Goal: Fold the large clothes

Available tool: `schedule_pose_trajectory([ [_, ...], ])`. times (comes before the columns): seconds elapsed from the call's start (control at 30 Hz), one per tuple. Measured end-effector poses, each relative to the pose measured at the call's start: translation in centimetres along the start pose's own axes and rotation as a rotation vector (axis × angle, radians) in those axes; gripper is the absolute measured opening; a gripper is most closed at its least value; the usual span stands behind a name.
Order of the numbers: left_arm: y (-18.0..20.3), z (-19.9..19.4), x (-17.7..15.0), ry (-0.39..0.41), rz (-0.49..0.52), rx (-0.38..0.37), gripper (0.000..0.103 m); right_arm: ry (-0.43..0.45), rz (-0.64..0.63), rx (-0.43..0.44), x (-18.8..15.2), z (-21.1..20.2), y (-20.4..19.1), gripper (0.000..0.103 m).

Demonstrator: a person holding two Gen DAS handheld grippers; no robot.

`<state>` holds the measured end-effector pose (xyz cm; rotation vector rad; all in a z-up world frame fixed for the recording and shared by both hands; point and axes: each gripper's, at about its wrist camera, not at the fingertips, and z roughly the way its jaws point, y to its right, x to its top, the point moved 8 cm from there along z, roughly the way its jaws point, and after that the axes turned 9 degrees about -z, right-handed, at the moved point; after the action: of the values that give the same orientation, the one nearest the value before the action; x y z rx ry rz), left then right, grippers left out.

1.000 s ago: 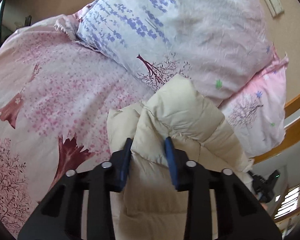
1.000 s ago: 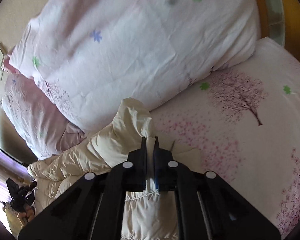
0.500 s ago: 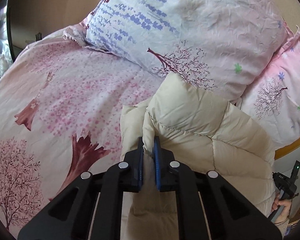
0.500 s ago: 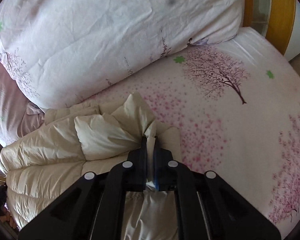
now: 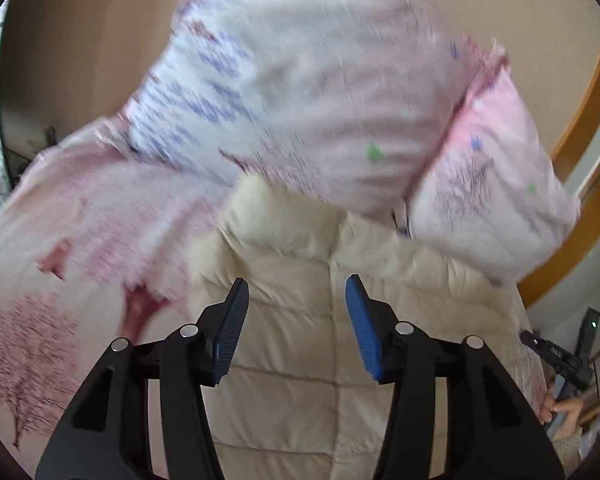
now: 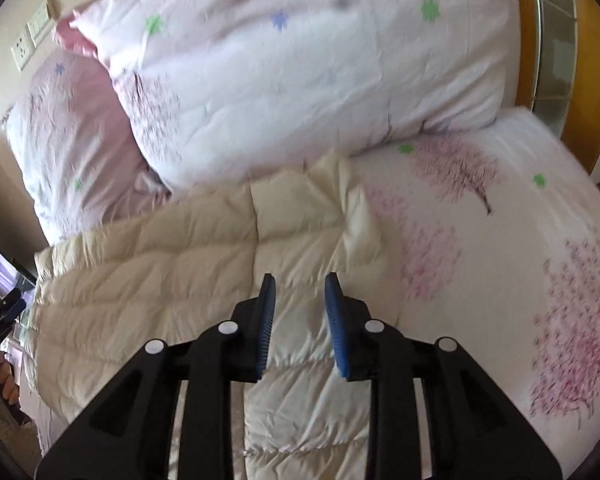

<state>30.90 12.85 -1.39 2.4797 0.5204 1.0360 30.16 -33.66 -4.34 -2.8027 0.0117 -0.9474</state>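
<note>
Cream quilted down jacket [image 5: 300, 320] lies spread on the bed, on the pink sheet [image 5: 80, 220], with its far edge against the stacked pillows. Its shell is a smooth, slightly glossy fabric stitched into horizontal padded channels, with a vertical seam down the middle. The far edge bunches into puffed, rounded folds; in the right wrist view the jacket [image 6: 160, 280] shows fine creases across each channel and a raised fold at its far right corner.

The sheet is printed with pink and dark red tree motifs. A large white pillow [image 5: 300, 80] with blue, pink and green floral print lies just beyond the jacket, and a smaller pink pillow [image 5: 492, 184] lies beside it; both are soft, wrinkled and rounded. This view is motion-blurred. A wooden bed frame [image 6: 528, 40] borders the bedding in the right wrist view.

Left tool [image 5: 296, 312] hangs over the jacket's middle with its blue ribbed pads [image 5: 358, 320] set wide apart and nothing between them. Right tool [image 6: 300, 312] points along the jacket near its right edge, its fingers likewise apart and empty, with a narrower gap. Whether either tool touches the fabric cannot be told. Each tool appears at the margin of the other's view, held in a hand.
</note>
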Motion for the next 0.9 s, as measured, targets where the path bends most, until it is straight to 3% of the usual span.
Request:
schedule_pose_trajectory([
  [0.17,-1.6,2.7,-1.7,-0.07,-0.031,0.05,0.05,-0.076,0.016,-0.021,-2.2,2.3,0.2,0.028],
  [0.43,-2.9,4.4,-2.5,-0.079,-0.049,0.076,0.05,-0.104,0.04,-0.013,-3.1,4.6,0.6,0.028],
  [0.6,-3.5,4.2,-2.6,-0.081,-0.098,0.045,0.05,-0.102,0.071,-0.008,-2.9,4.6,1.0,0.028],
  [0.7,-4.0,2.3,-2.6,-0.077,-0.126,0.006,0.05,-0.077,0.092,-0.081,-2.7,3.0,1.7,0.029],
  [0.8,-5.0,0.1,-2.6,-0.062,-0.155,-0.011,0.06,-0.037,0.114,-0.119,-3.0,0.9,2.2,0.045],
  [0.83,-5.6,-0.8,-2.7,-0.059,-0.168,-0.019,0.064,-0.026,0.137,-0.111,-3.1,0.0,2.6,0.057],
  [0.9,-6.4,-1.8,-2.9,-0.065,-0.183,-0.028,0.065,-0.02,0.169,-0.086,-3.5,-1.0,3.2,0.062],
])
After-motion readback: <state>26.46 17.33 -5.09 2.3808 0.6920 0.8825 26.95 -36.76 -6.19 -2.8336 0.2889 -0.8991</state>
